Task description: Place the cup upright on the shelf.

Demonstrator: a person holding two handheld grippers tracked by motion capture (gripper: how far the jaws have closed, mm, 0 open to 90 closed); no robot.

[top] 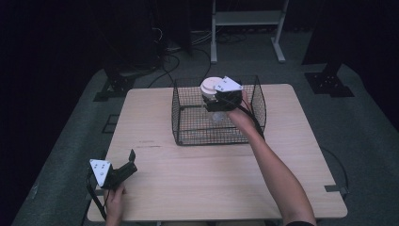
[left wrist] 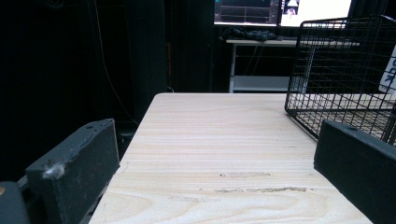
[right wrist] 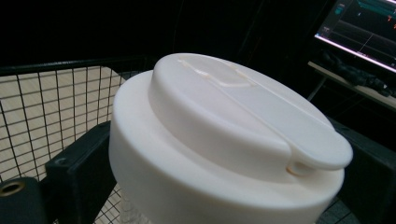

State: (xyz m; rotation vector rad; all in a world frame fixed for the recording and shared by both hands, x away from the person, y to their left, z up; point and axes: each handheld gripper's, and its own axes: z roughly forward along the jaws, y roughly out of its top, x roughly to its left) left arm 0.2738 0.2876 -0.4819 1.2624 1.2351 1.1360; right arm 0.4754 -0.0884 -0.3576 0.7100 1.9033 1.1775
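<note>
A container with a wide cream-white flip lid (top: 211, 86) (right wrist: 224, 116) hangs over the black wire basket (top: 183, 134) at the table's far middle. My right gripper (top: 217, 101) (right wrist: 224, 163) is shut on it, a jaw pressing each side just under the lid. Below the lid, a bit of its clear body (top: 218, 116) reaches down inside the basket walls. My left gripper (top: 133, 162) (left wrist: 219, 140) rests low at the table's front left corner, open, with bare wood between its jaws. It points toward the basket (left wrist: 336, 70).
The light wooden table (top: 211, 179) has open surface in front of and to the left of the basket. A white shelf frame (top: 247, 28) and cables lie on the floor behind. Lit monitors (left wrist: 280, 11) stand beyond the table's far edge.
</note>
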